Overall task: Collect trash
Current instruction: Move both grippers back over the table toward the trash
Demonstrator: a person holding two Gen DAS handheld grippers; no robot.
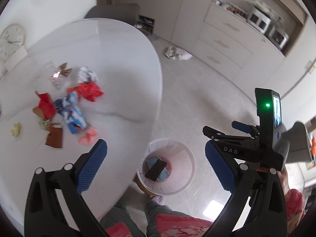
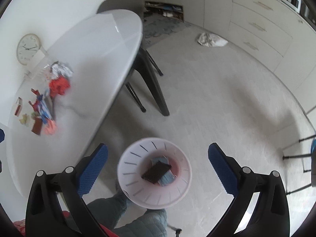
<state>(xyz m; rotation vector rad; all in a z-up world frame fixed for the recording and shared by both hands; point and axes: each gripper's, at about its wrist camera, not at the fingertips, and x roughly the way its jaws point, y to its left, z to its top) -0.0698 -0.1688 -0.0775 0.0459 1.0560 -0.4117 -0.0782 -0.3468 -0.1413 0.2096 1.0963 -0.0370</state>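
A white slotted waste bin [image 1: 178,154] stands on the floor by the table's edge; it also shows in the right wrist view [image 2: 138,189]. Inside lie a dark wrapper [image 2: 156,171] and a light blue item [image 2: 167,178]. A pile of trash lies on the white table [image 1: 110,45]: a red wrapper [image 1: 88,90], a blue-white wrapper [image 1: 72,114], foil [image 1: 86,75], a brown piece [image 1: 54,138] and a pink scrap [image 1: 87,137]. My left gripper [image 1: 156,164] is open and empty above the bin. My right gripper [image 2: 158,167] is open and empty over the bin; it also shows in the left wrist view [image 1: 223,136].
A wall clock [image 2: 27,48] leans at the table's back. Black chair legs [image 2: 152,86] stand under the table. A crumpled bag [image 2: 211,39] lies on the floor near the white drawers [image 2: 256,25]. My legs [image 2: 138,221] are beside the bin.
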